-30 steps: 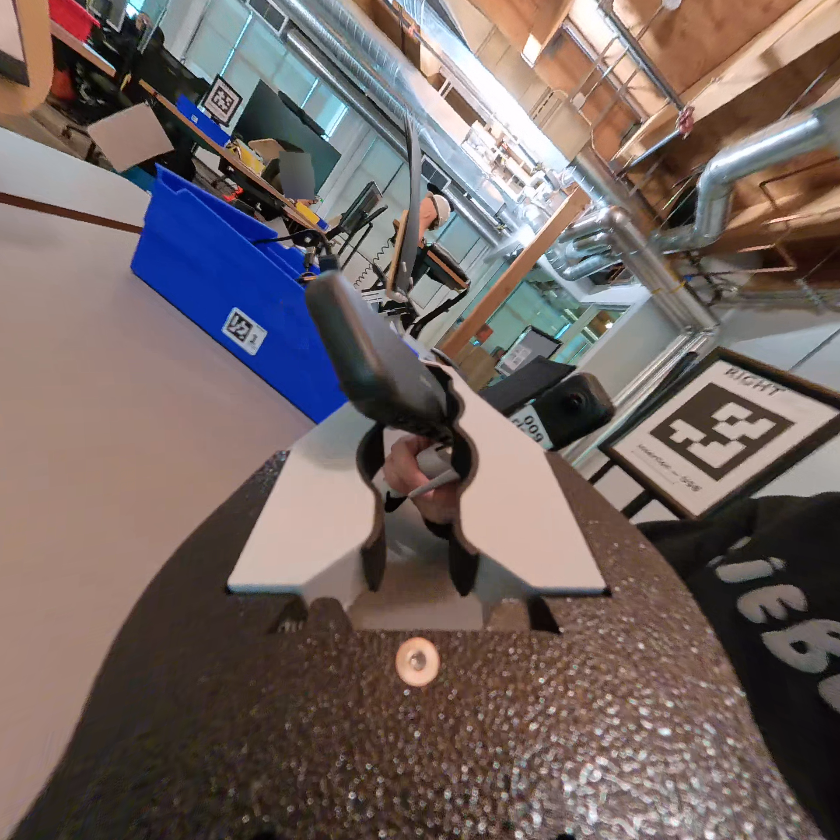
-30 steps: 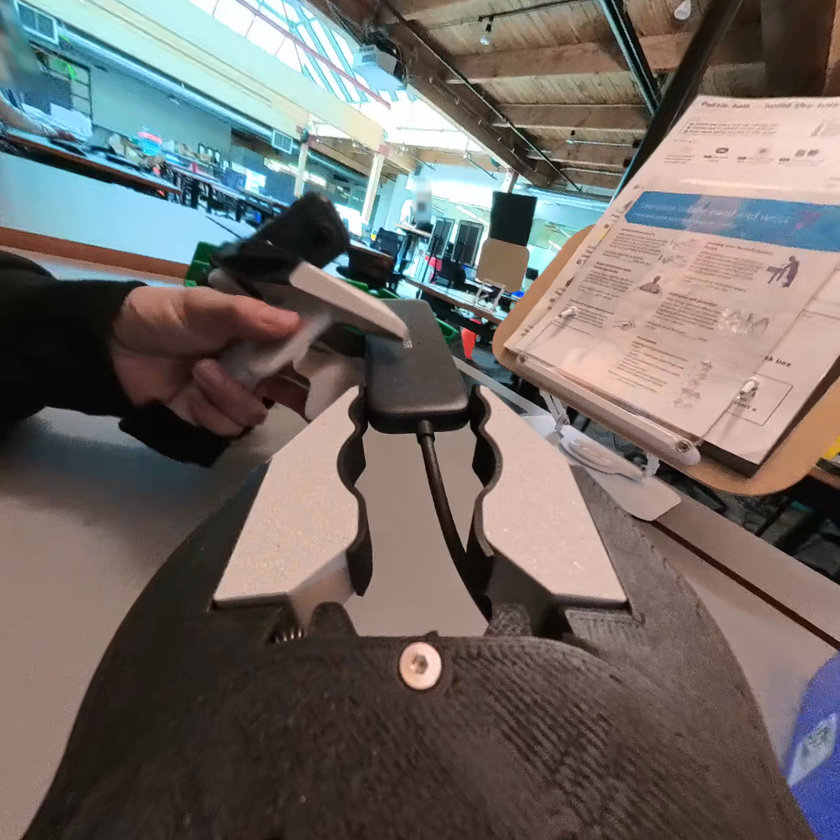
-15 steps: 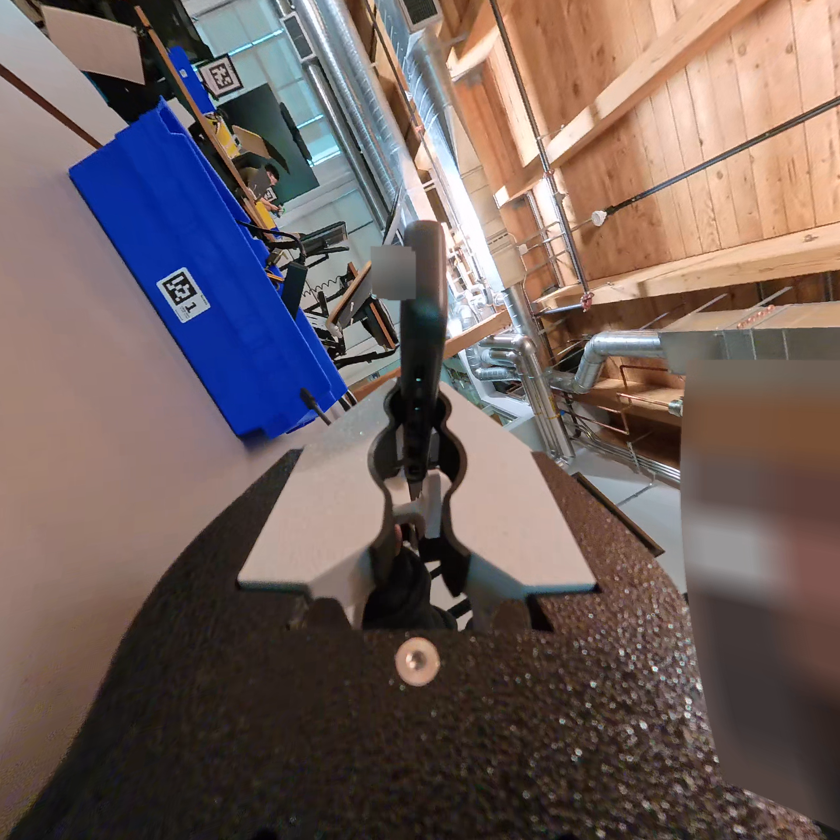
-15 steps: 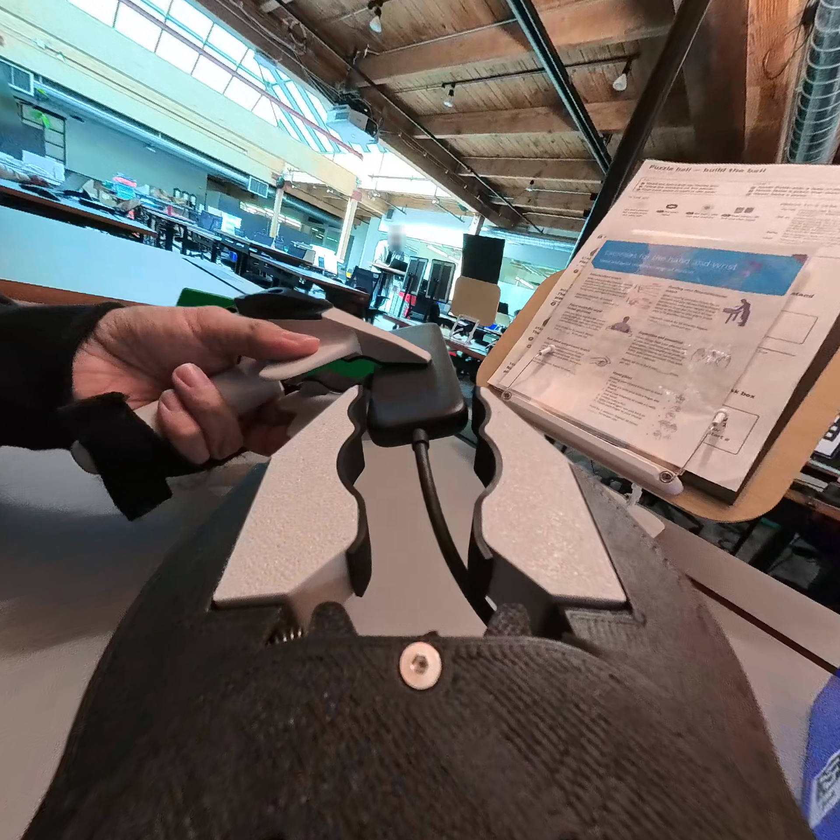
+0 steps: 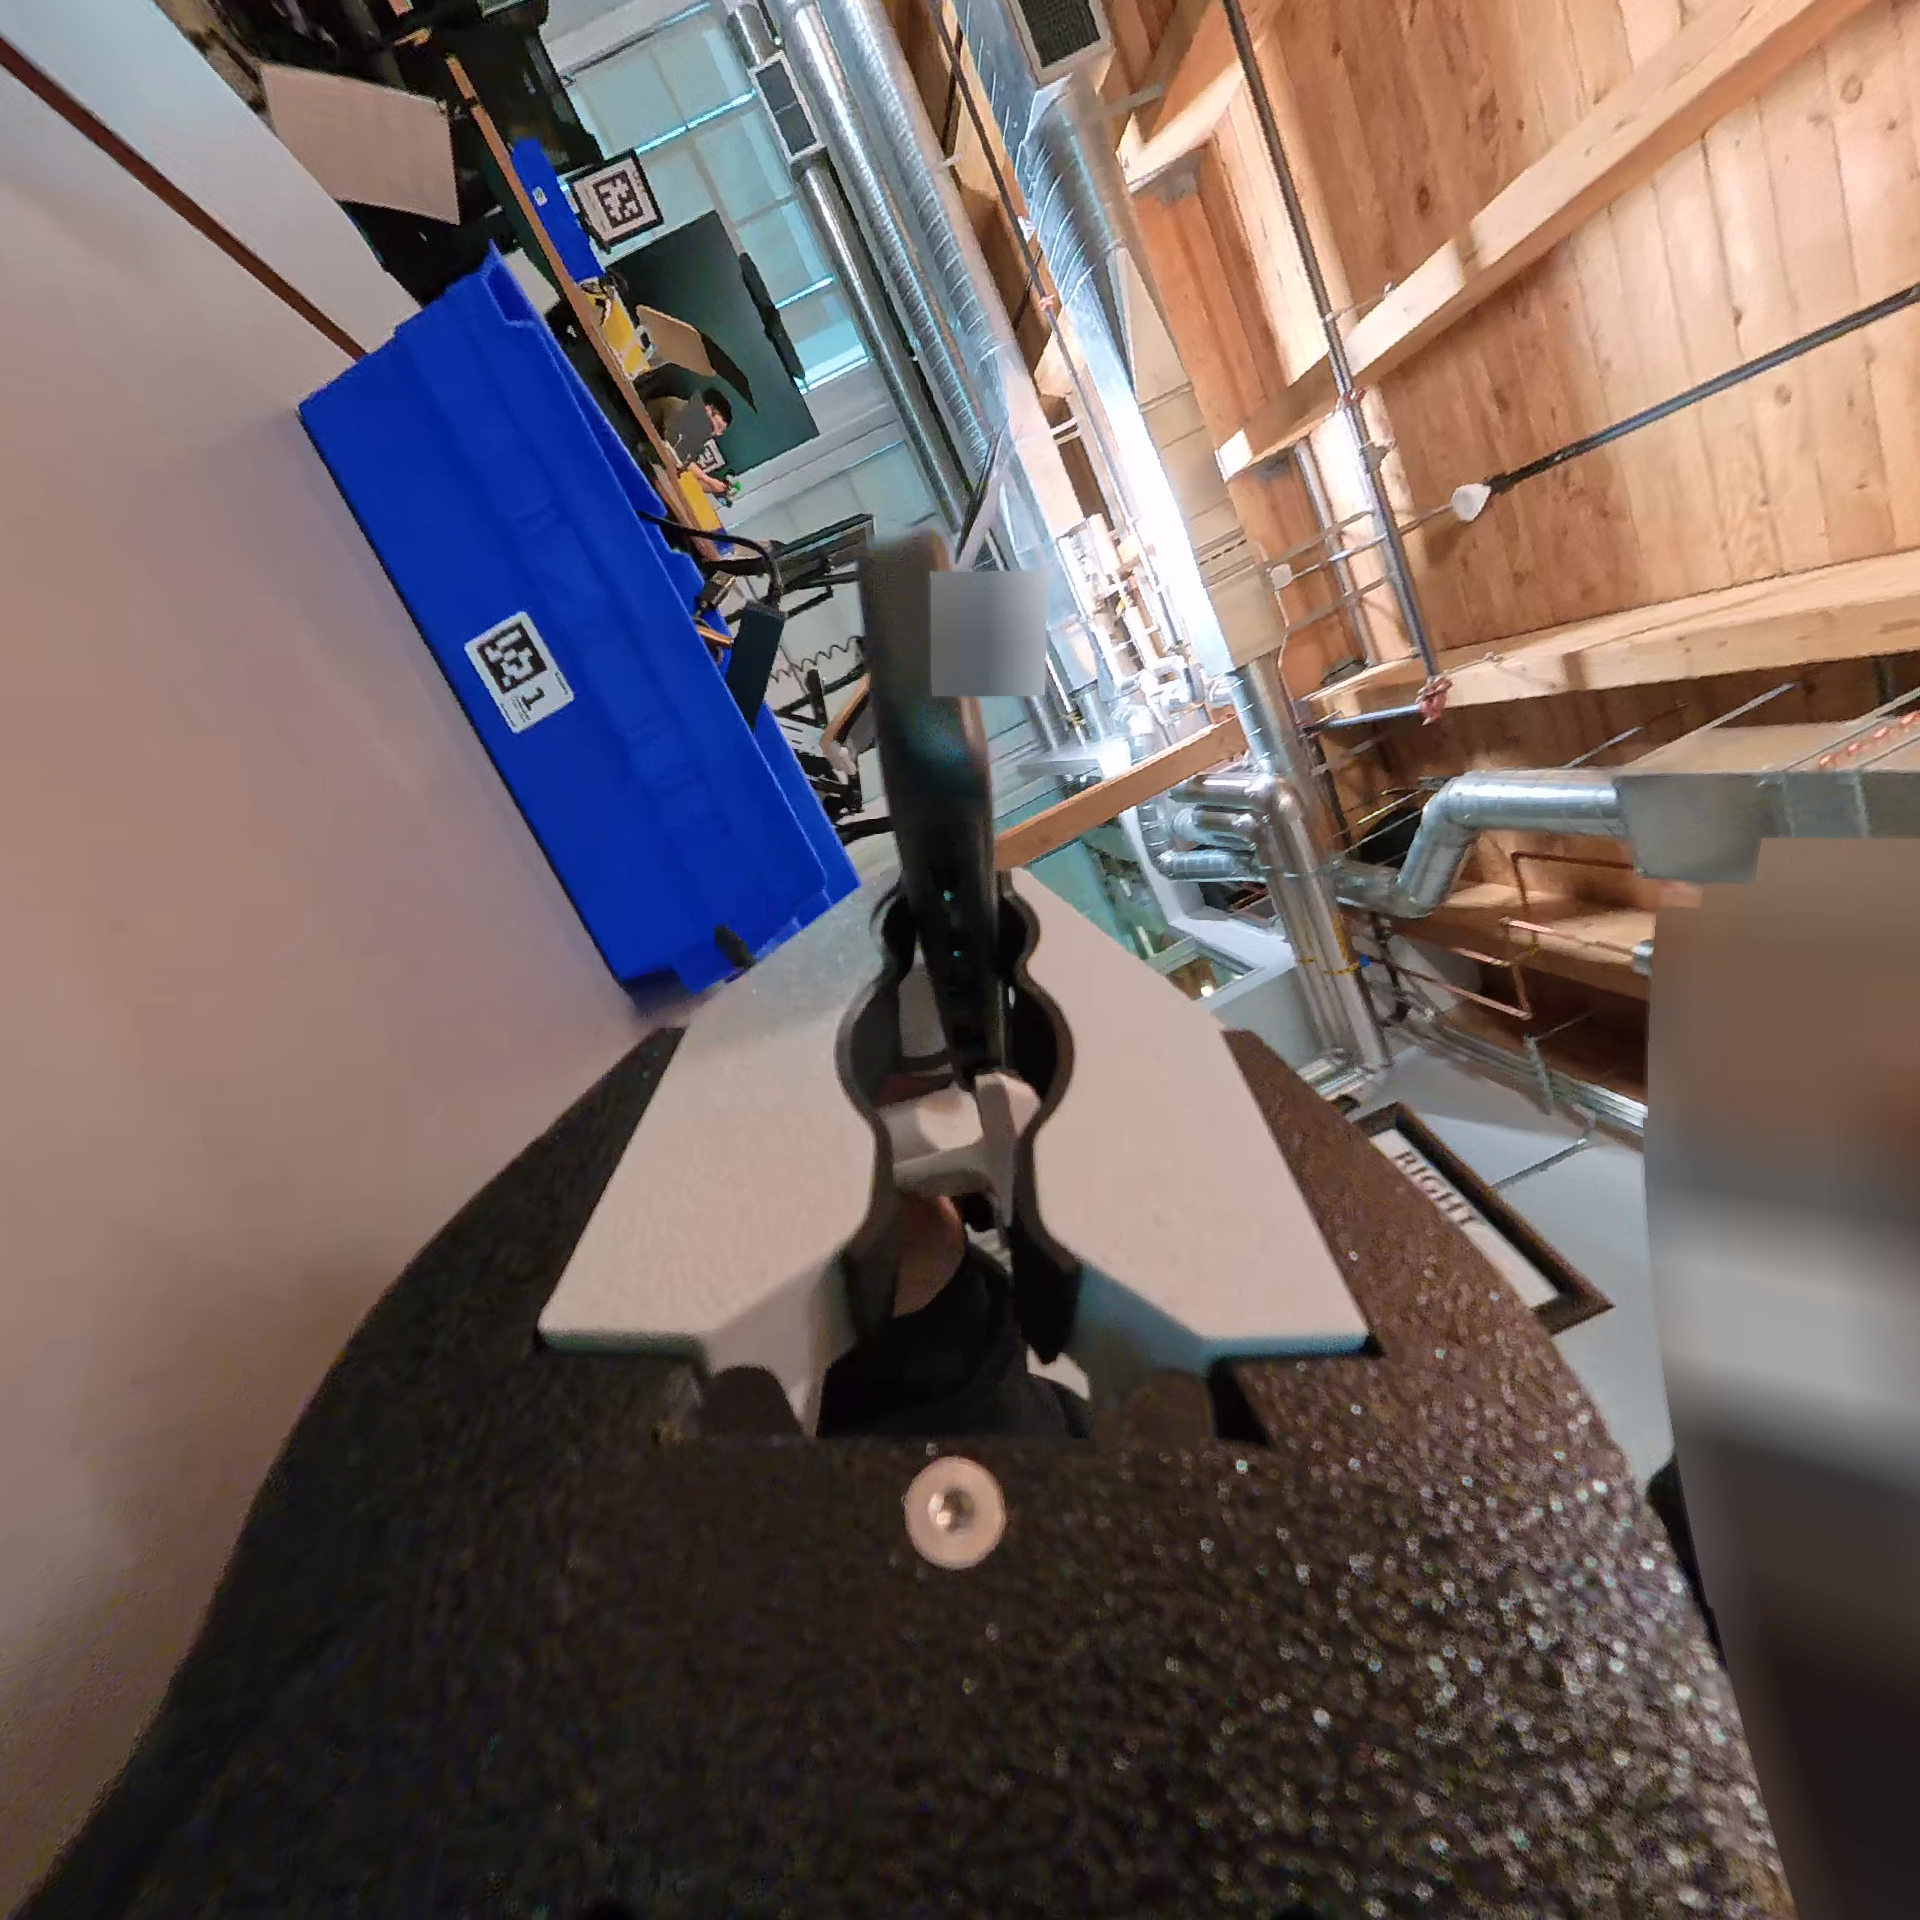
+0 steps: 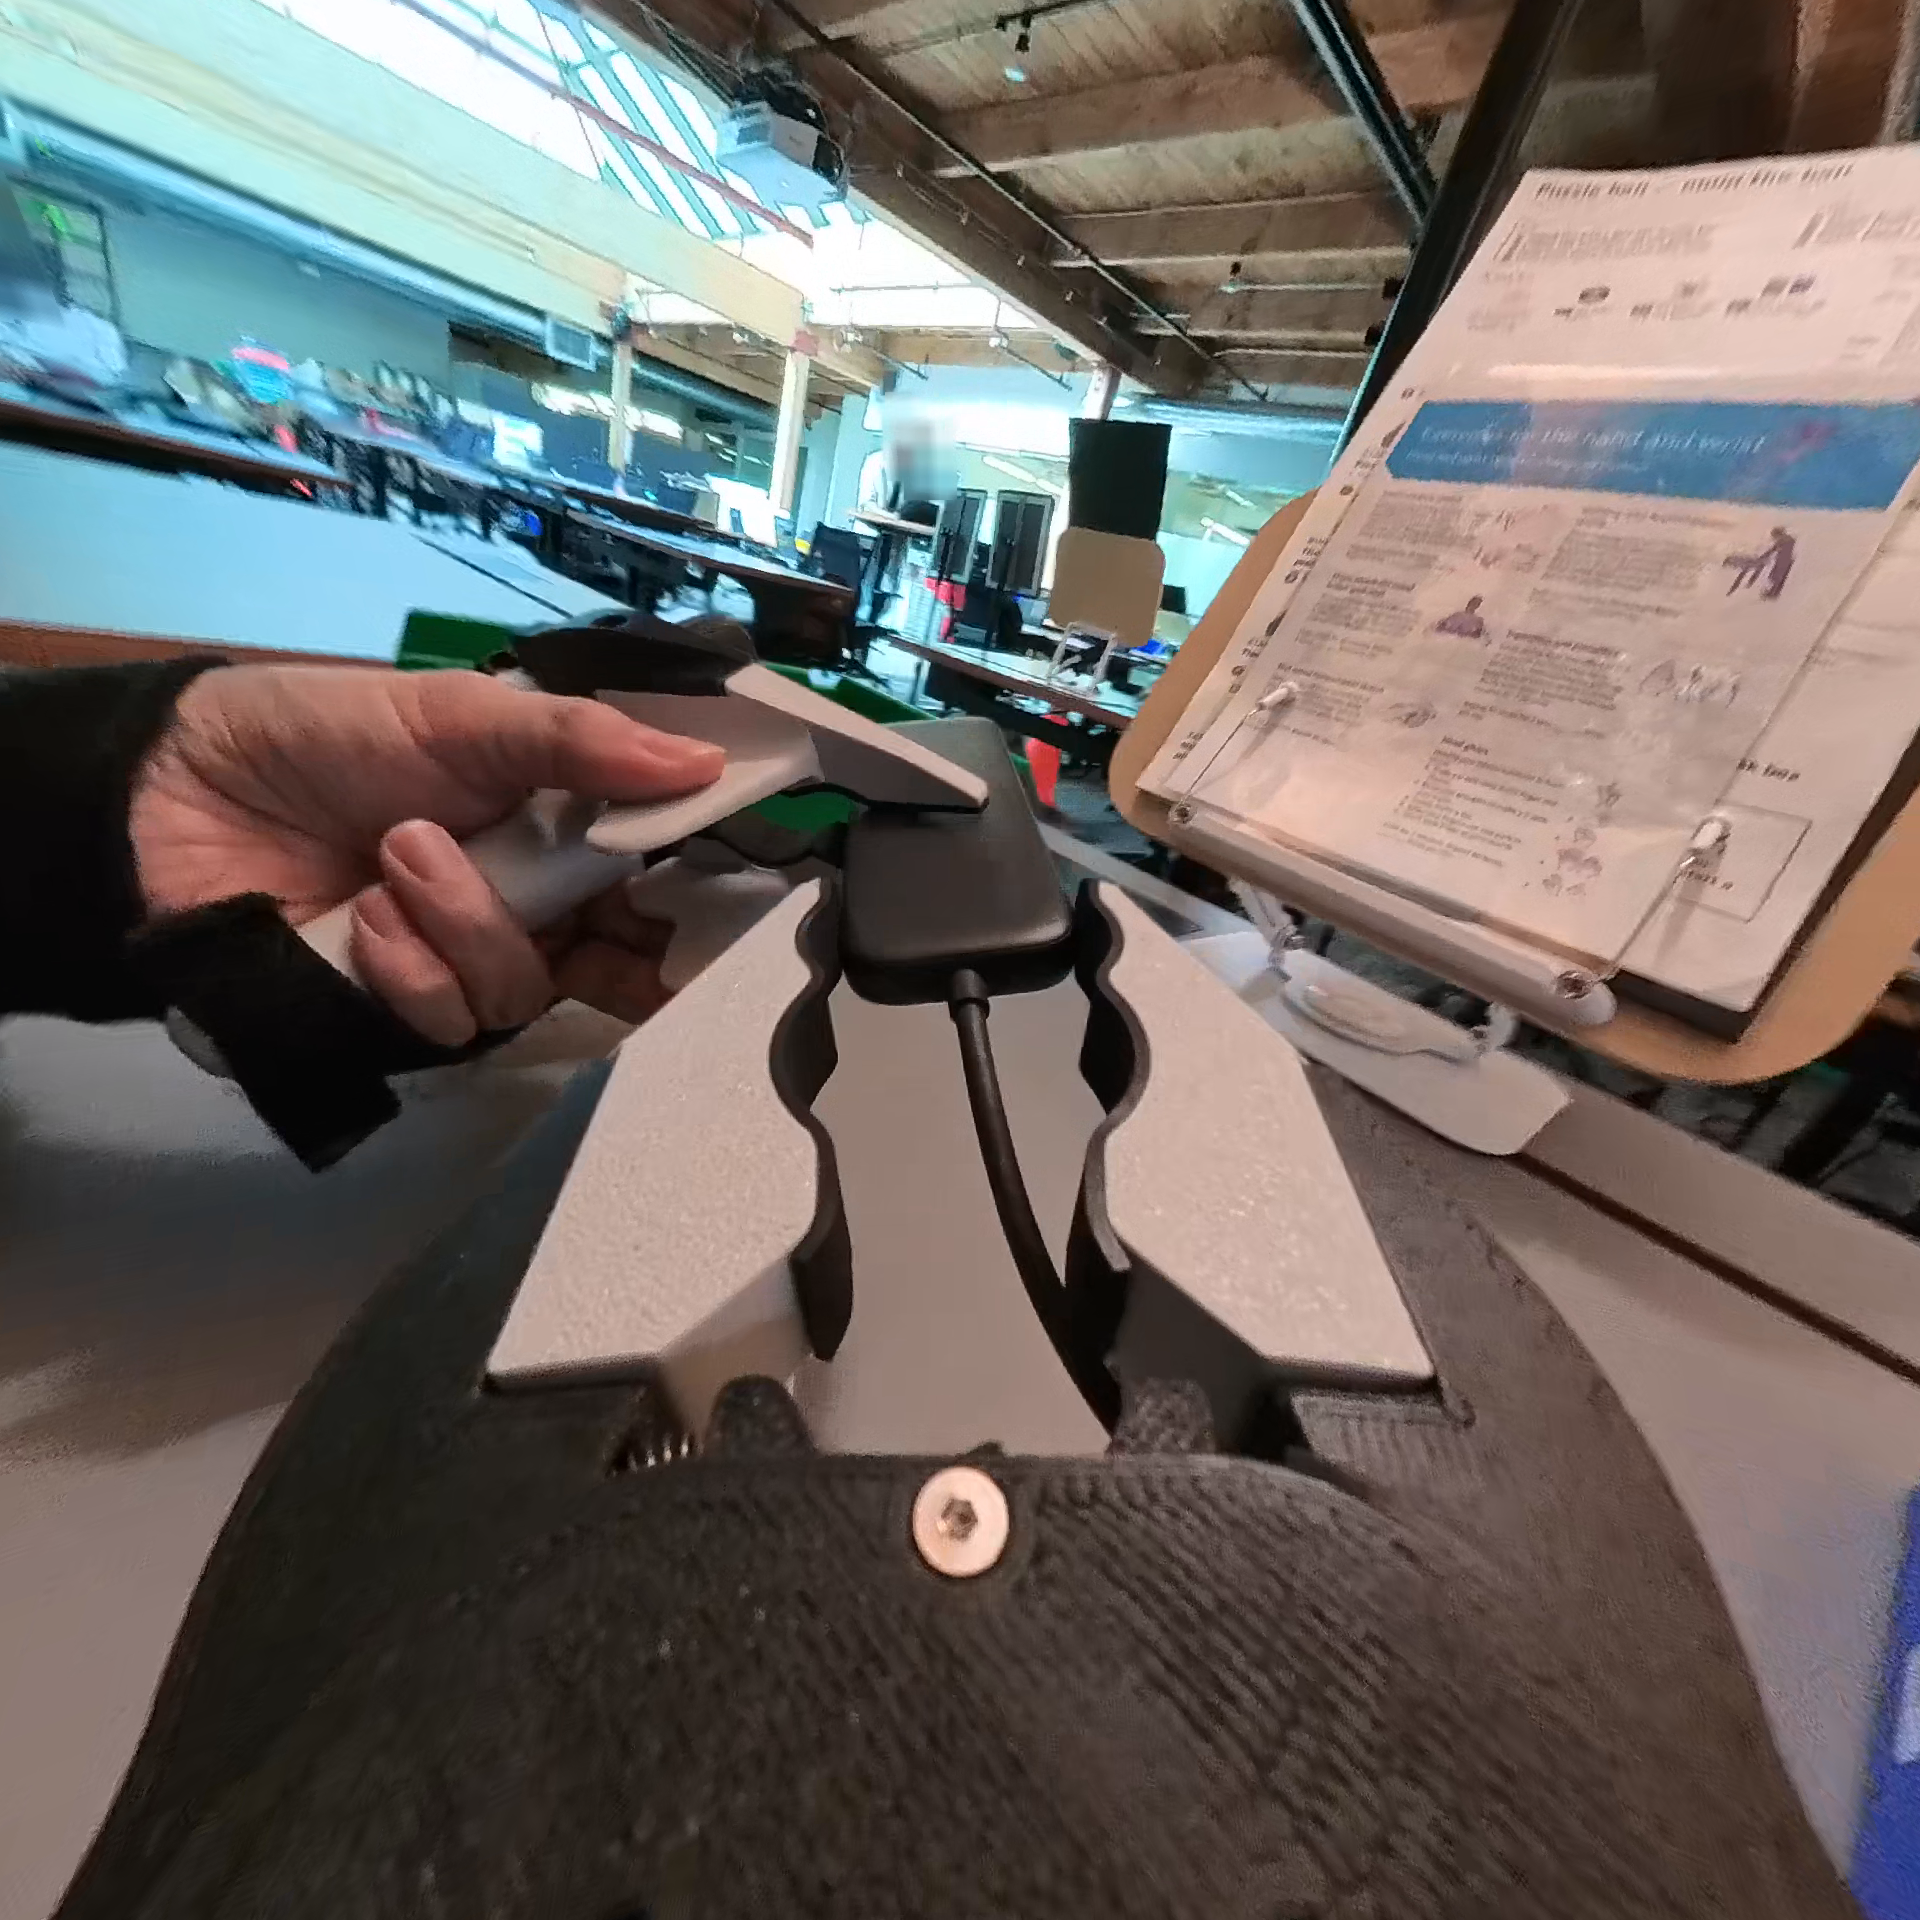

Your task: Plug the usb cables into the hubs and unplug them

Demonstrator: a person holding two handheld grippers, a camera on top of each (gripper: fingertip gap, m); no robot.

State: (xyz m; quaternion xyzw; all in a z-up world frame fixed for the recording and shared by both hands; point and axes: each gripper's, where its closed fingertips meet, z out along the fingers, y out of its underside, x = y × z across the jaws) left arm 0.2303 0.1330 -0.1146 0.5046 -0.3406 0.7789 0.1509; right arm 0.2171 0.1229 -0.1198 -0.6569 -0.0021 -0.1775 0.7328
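A black flat USB hub (image 6: pixel 951 883) is held between both grippers above the table. My right gripper (image 6: pixel 954 904) is shut on the hub's near end, one finger on each side. The hub's black cable (image 6: pixel 997 1122) runs back between those fingers. My left gripper (image 5: pixel 951 935) is shut on the same hub (image 5: pixel 930 790), which stands edge-on and sticks out past its tips. In the right wrist view a hand holds the left gripper (image 6: pixel 894 774), which clamps the hub from the left, above and below. No loose USB plug shows.
A blue bin (image 5: pixel 582 665) stands on the grey table (image 5: pixel 187 727); its edge also shows in the right wrist view (image 6: pixel 1886 1714). A stand with printed sheets (image 6: pixel 1558 623) is at the right. A green bin (image 6: pixel 447 634) lies behind the hand.
The left gripper has rolled, so the hub turned from showing its broad face to edge-on. In the right wrist view the left gripper has flattened out over the hub; both grips held.
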